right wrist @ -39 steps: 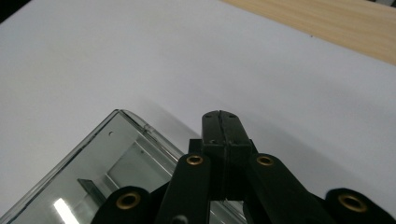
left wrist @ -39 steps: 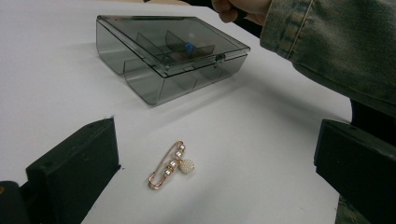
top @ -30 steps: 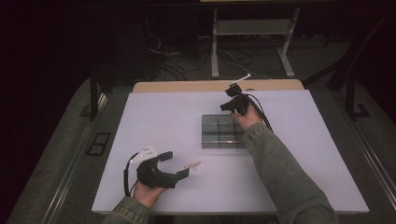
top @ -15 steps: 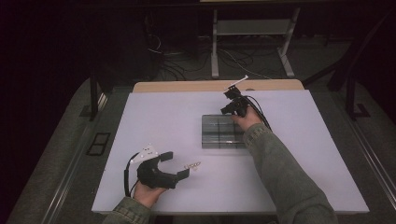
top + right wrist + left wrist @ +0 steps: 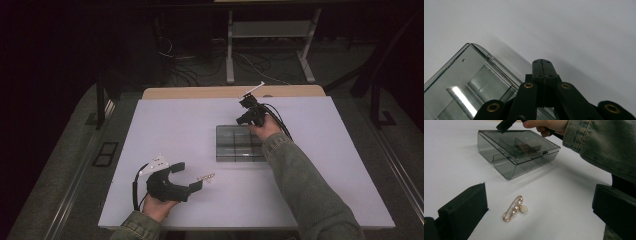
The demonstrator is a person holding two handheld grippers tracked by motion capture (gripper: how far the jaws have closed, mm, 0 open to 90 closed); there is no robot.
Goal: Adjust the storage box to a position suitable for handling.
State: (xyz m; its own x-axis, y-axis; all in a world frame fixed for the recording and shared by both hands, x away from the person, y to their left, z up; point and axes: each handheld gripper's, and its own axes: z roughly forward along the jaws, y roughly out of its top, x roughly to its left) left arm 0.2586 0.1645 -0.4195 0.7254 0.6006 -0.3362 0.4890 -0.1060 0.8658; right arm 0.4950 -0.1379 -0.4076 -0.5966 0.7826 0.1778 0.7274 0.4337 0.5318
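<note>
Overhead, the white table (image 5: 175,125) sits in a dark room; left jaws wide, right jaws together.

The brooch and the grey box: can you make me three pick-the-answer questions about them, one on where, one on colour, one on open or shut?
1. Where is the brooch?
A. on the white table between the left gripper's jaws
B. inside the box
C. on the box lid

2. What colour is the brooch's pin?
A. blue
B. gold
C. black

3. How is the clear grey box?
A. lid off
B. tipped on its side
C. lid shut

Answers: 1 A, the left gripper view shows it lying on the table with one jaw at each side. 2 B, its wire is gold with pearly beads. 3 C, the lid lies flat with the latch at the front.
</note>
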